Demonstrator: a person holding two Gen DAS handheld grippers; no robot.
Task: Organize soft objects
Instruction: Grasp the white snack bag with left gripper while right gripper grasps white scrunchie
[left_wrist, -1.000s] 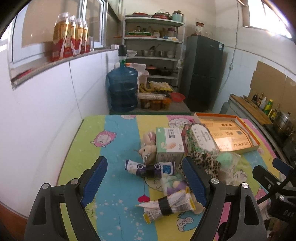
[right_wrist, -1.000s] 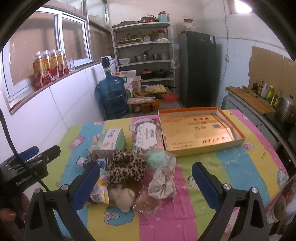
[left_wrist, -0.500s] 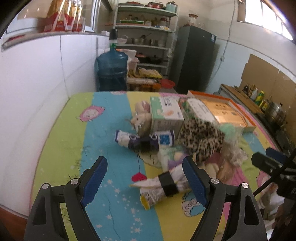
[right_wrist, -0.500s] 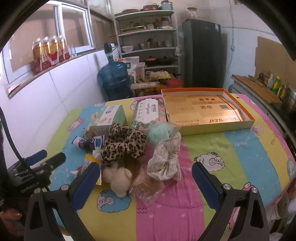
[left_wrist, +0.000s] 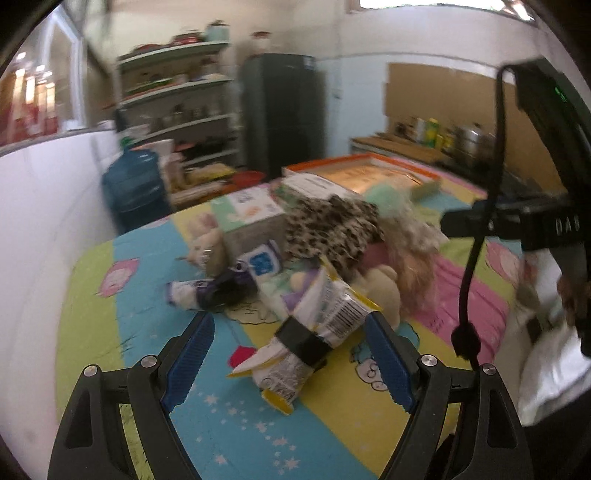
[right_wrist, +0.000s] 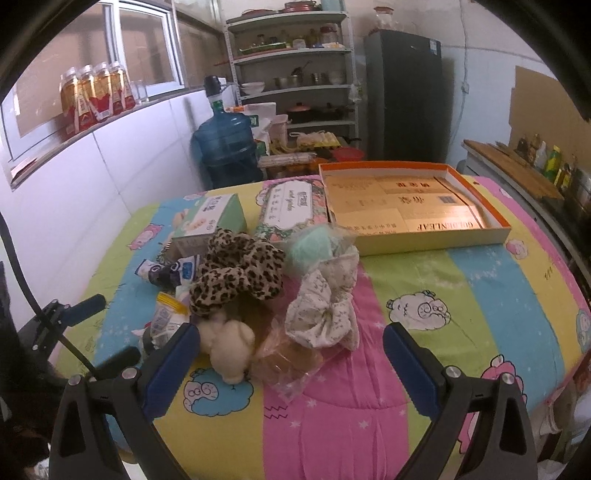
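Kitchen storeroom: shelving rack (right_wrist: 291, 74), dark fridge (right_wrist: 402, 92) and water jug (right_wrist: 225, 144) stood behind a bench (right_wrist: 461, 291) under a striped cartoon cover.

**Step in hand (judged):** approach phase, 1st pick not yet made. No soft item had reached the open cardboard tray (right_wrist: 413, 206) at the far side of the bench, ahead and to the right of the right tool; presumably the drop point, though the task text does not confirm it.

**Tool state**
- Left tool (left_wrist: 288, 365): jaws wide apart, nothing gripped. A snack packet bound w/ a black band (left_wrist: 314, 328) lay between the fingers, close to the right fingertip; contact could not be confirmed (view blurred).
- Right tool (right_wrist: 291, 365): jaws wide apart, nothing gripped. Hovered above the near edge of the pile.

**Item positions, rel. to right tool**
- Cream plush toy (right_wrist: 229, 347): just inside the left finger.
- Crinkled clear bag (right_wrist: 288, 362): directly between the fingers.
- Pale floral scrunchie (right_wrist: 325, 317): just ahead, centre.
- Leopard scrunchie (right_wrist: 236, 273): ahead, to the left.
- Mint-green scrunchie (right_wrist: 310, 247): further ahead, touching the floral one.
- Two tissue boxes (right_wrist: 291, 210): behind the pile.

**Next move (judged)**
1. Left tool: advance a little, centre the band between the jaws, close gently; the packet will crumple.
2. Right tool: drop lower and pick one item only; the pieces overlap, so neighbours may drag along.
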